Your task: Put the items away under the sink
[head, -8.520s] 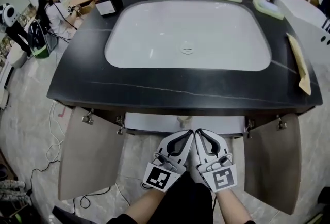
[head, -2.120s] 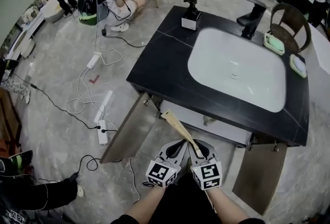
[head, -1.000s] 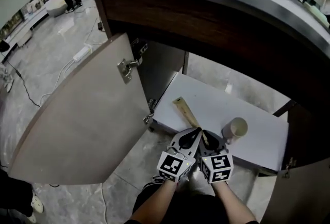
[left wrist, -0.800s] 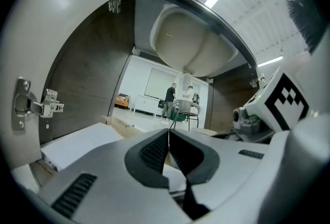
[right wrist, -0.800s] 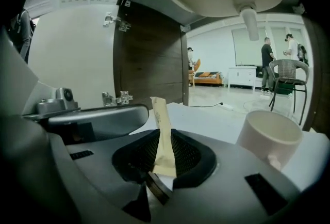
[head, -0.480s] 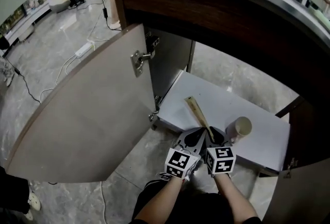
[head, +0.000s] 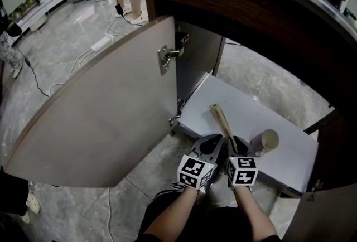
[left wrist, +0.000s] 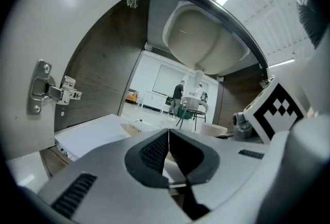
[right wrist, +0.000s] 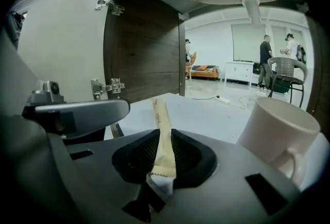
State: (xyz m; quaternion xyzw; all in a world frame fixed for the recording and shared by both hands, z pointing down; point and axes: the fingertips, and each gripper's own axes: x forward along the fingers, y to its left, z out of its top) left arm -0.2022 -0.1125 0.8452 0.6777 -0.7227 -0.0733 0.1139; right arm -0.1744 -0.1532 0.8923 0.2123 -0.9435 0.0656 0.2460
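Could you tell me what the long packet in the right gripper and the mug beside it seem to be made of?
The packet: likely kraft paper, matte tan, with a serrated end. The mug: probably glazed ceramic, cream, smooth, thick rim and moulded handle.

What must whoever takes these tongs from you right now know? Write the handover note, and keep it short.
Left tongs: shut, nothing between them, held beside the right.
Right tongs: shut on one end of a long tan paper packet, which points out over the white shelf under the sink.
Mug: upright on that shelf, just right of the packet.
Done: left cabinet door is open and the mug is stowed.
Left: lay the packet on the bare shelf left of the mug, then let go. Mind the mug as you lower it.
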